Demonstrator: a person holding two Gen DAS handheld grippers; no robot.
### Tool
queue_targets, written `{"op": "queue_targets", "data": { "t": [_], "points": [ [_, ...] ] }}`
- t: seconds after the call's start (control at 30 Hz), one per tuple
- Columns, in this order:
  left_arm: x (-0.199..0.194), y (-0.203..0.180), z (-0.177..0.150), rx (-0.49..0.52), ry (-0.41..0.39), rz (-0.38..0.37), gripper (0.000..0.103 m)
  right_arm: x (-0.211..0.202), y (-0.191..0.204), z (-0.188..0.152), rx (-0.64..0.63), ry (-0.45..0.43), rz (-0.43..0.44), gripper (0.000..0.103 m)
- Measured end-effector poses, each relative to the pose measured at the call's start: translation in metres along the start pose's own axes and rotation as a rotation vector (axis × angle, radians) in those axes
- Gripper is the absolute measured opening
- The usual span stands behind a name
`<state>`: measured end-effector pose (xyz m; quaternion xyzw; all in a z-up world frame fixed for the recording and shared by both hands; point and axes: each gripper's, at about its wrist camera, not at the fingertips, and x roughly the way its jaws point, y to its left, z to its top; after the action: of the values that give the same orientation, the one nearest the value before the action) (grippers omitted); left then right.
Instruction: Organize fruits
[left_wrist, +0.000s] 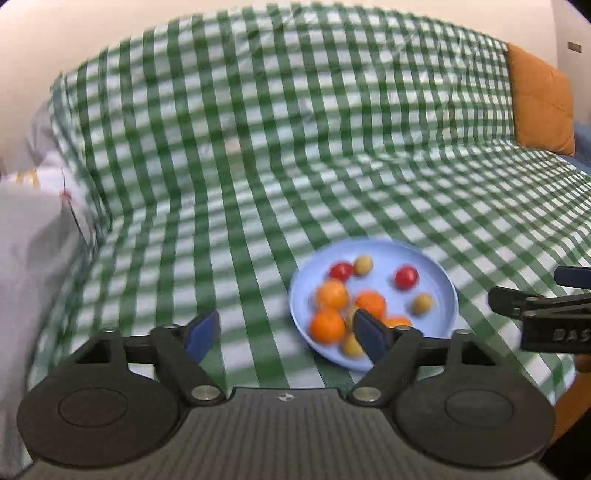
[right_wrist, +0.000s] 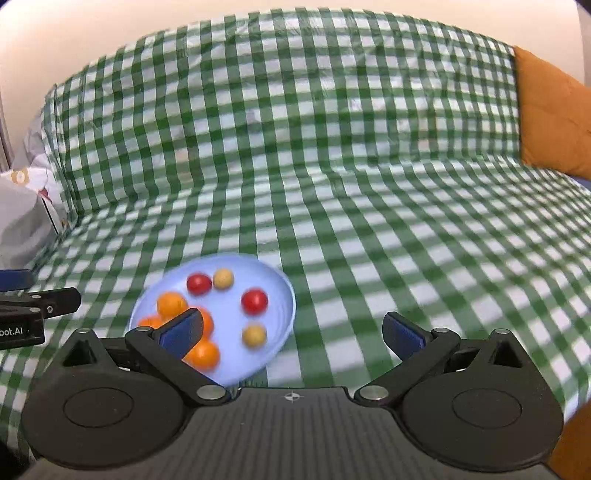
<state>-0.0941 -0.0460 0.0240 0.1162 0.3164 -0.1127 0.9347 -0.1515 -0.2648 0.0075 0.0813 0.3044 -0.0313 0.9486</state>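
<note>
A light blue plate (left_wrist: 439, 291) lies on the green checked cloth and also shows in the right wrist view (right_wrist: 229, 291). It holds several oranges (left_wrist: 327, 326), two red fruits (left_wrist: 406, 277) and several small yellow fruits (left_wrist: 422, 303). My left gripper (left_wrist: 286, 338) is open and empty, low in front of the plate's left edge. My right gripper (right_wrist: 291, 334) is open and empty, just in front of the plate's right side. Its left finger hides part of the oranges (right_wrist: 203, 354).
The green checked cloth (right_wrist: 369, 184) covers a sofa seat and backrest. An orange cushion (right_wrist: 554, 118) leans at the far right. White and grey fabric (left_wrist: 33, 236) lies at the left. The right gripper's body (left_wrist: 546, 317) shows at the left wrist view's right edge.
</note>
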Motion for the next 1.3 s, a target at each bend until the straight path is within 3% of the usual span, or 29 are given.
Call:
{"op": "queue_targets", "data": {
  "t": [0.1,0.2,0.27,0.5,0.77,1.3],
  "points": [
    [-0.005,-0.009,-0.022,-0.002,0.015,0.007,0.089,-0.011,0.015,-0.007,-0.074,-0.011,-0.03,0.102],
    [0.001,-0.014,-0.033,-0.026,0.078,0.03,0.102,-0.01,0.023,-0.011,-0.089,-0.001,-0.045,0.102],
    [0.007,-0.013,-0.03,-0.076,0.116,0.013,0.102,-0.007,0.023,-0.011,-0.083,0.01,-0.065,0.102],
    [0.032,-0.009,-0.037,-0.099,0.232,0.007,0.103,0.01,0.021,-0.012,-0.044,0.082,-0.073,0.102],
    [0.034,-0.011,-0.039,-0.086,0.216,0.061,0.103,0.013,0.023,-0.014,-0.053,0.092,-0.082,0.102],
    [0.039,-0.01,-0.039,-0.123,0.254,0.03,0.103,0.015,0.026,-0.015,-0.093,0.103,-0.072,0.102]
  ]
}}
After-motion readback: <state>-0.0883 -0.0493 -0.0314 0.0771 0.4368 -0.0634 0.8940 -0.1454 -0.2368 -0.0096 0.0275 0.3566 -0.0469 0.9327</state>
